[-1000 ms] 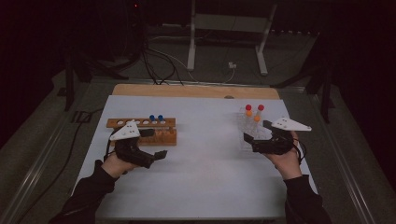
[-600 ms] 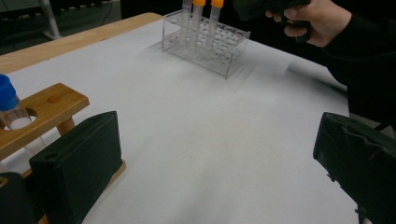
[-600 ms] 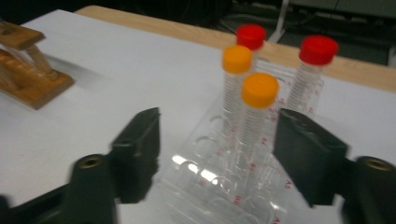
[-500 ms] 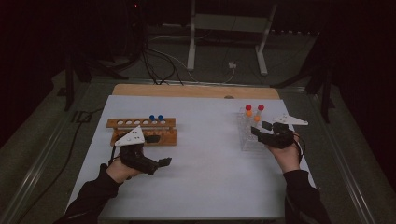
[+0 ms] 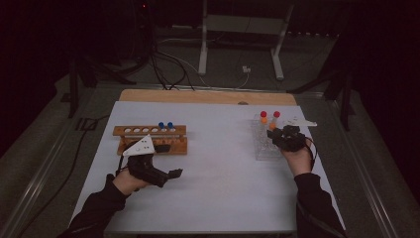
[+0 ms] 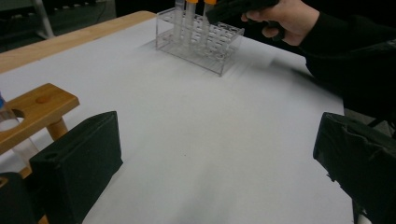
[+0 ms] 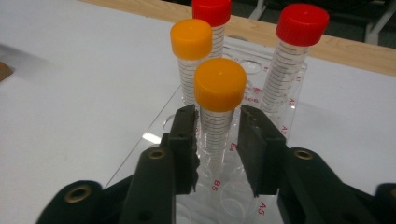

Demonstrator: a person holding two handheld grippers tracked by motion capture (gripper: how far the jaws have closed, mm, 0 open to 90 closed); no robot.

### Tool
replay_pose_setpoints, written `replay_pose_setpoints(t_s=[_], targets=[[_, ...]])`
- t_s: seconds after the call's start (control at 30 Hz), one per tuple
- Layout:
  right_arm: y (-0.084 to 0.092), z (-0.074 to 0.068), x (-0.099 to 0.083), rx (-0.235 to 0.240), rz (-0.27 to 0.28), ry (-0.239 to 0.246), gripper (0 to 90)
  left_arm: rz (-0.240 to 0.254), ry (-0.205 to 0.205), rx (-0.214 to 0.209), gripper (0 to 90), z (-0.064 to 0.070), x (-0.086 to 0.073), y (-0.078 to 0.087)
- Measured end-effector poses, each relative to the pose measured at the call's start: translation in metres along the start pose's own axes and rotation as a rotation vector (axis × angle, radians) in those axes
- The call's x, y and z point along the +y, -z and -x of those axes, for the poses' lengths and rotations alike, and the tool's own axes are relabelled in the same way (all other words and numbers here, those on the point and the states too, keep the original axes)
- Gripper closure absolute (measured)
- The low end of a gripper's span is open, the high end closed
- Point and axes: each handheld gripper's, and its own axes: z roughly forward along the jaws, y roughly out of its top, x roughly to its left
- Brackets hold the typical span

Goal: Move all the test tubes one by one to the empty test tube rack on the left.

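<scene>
Orange-capped tube (image 7: 218, 100) stands upright in the clear plastic rack (image 7: 254, 186) at the right side of the white mat (image 5: 223, 188), and your right gripper (image 7: 217, 140) has it between its jaws just under the cap. Those jaws have just been closing: the left pad is at the tube's wall, while a thin gap seems to remain at the right pad, so you cannot tell yet whether the grip is firm. Just behind it stands a second orange-capped tube (image 7: 191, 51), and farther back two red-capped tubes (image 7: 301, 37), all upright in the same rack.

Your left gripper (image 5: 166, 173) rests low over the mat at the near left, its jaws spread wide with nothing between them. Just beyond it sits the wooden rack (image 5: 148, 136), holding two blue-capped tubes (image 5: 165, 126) at its right end.
</scene>
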Motion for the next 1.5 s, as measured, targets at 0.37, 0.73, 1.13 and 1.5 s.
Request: replay_pose_setpoints(t_s=[0.37, 0.73, 1.13, 1.5], targets=[[0.002, -0.003, 0.004, -0.010, 0.000, 0.018, 75.3, -0.002, 0.003, 0.004, 1.9, -0.002, -0.001, 0.000], [0.036, -0.007, 0.023, -0.017, 0.098, 0.047, 75.5, 0.009, 0.003, 0.003, 1.9, -0.002, 0.003, 0.004], [0.059, -0.034, 0.035, 0.090, 0.126, 0.116, 75.5, 0.006, -0.004, -0.010, 1.9, -0.001, 0.008, 0.001], [0.047, -0.076, 0.027, 0.249, 0.048, 0.208, 75.5, -0.004, -0.002, -0.028, 1.9, -0.001, 0.013, -0.004]])
